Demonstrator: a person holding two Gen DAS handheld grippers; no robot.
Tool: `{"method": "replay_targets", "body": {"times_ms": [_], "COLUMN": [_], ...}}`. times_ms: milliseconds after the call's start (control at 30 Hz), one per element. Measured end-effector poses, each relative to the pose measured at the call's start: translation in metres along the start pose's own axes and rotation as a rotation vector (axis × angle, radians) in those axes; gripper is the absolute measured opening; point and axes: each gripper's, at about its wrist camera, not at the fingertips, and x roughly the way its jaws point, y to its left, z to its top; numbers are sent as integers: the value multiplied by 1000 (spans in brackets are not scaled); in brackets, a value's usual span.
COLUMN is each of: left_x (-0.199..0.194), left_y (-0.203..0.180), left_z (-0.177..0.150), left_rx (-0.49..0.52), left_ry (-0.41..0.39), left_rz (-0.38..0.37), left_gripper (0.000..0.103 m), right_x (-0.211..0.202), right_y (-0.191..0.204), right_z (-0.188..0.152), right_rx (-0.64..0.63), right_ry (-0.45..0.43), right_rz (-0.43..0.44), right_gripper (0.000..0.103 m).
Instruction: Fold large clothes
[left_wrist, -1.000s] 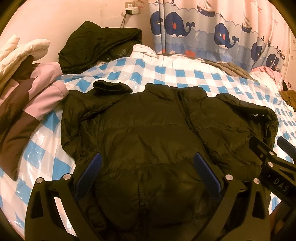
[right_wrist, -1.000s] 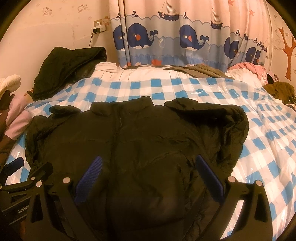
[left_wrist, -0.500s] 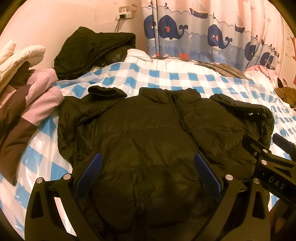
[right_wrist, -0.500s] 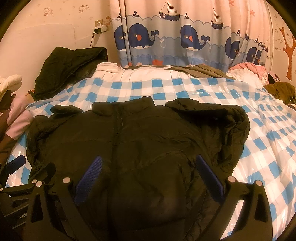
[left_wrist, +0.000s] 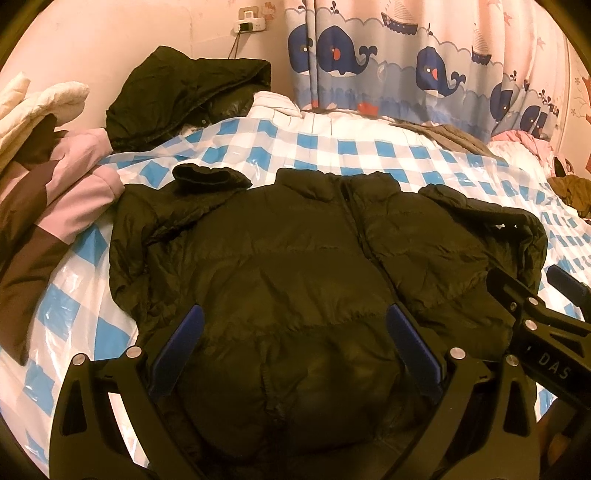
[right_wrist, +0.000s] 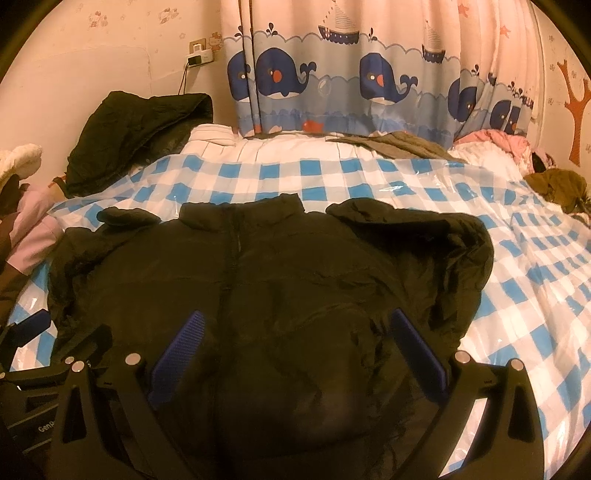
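Observation:
A dark puffer jacket (left_wrist: 295, 258) lies flat, front up and zipped, on a blue-and-white checked bed cover (left_wrist: 332, 147); both sleeves are bent in toward the collar. It also shows in the right wrist view (right_wrist: 266, 280). My left gripper (left_wrist: 293, 328) is open and empty above the jacket's lower hem. My right gripper (right_wrist: 293, 332) is open and empty above the hem too. The right gripper shows at the right edge of the left wrist view (left_wrist: 546, 325); the left gripper shows at the left edge of the right wrist view (right_wrist: 37, 354).
Another dark hooded jacket (left_wrist: 184, 96) lies at the back left by the wall. Pink, brown and cream coats (left_wrist: 48, 177) are piled at the left. An olive garment (right_wrist: 557, 188) and pink clothes (right_wrist: 498, 140) lie at the right. A whale curtain (right_wrist: 351, 74) hangs behind.
Both grippers have pulled back and tilted up a little, so the jacket sits lower and farther in each view. The jacket has not moved.

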Motion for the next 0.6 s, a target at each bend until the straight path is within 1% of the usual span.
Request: {"method": "replay_targets", "body": {"times_ms": [133,167,200,267,333,433,533,600], "left_x": [3,3,4,5,5,4,4,5], "left_y": [-2,-2,-2,-2,-2,-4,-7,-9], "left_z": [0,0,0,1,1,1,1,1], "left_rx": [-3,0,-2,-13,-16,-12,-4,5], "left_ry": [10,14,17,22,26,25,29,36], "left_rz": [-9,-10,-13,-24,-38,-48,-58,-61], "left_gripper": [95,95,95,95,95,95,95,95], "right_x": [1,1,2,1,-1,16,41,54], "right_y": [2,-3,-4,-8,-16,-46,-82,-88], "right_z": [2,1,4,13,26,44,56,65], "right_rx": [-6,23,11,-31,-95,-107,-60,-95], "right_ry": [-2,-17,-22,-48,-100,-72,-20,18], "right_rz": [0,27,21,-4,-72,-107,-114,-138], "right_gripper": [97,97,97,97,97,97,97,97]}}
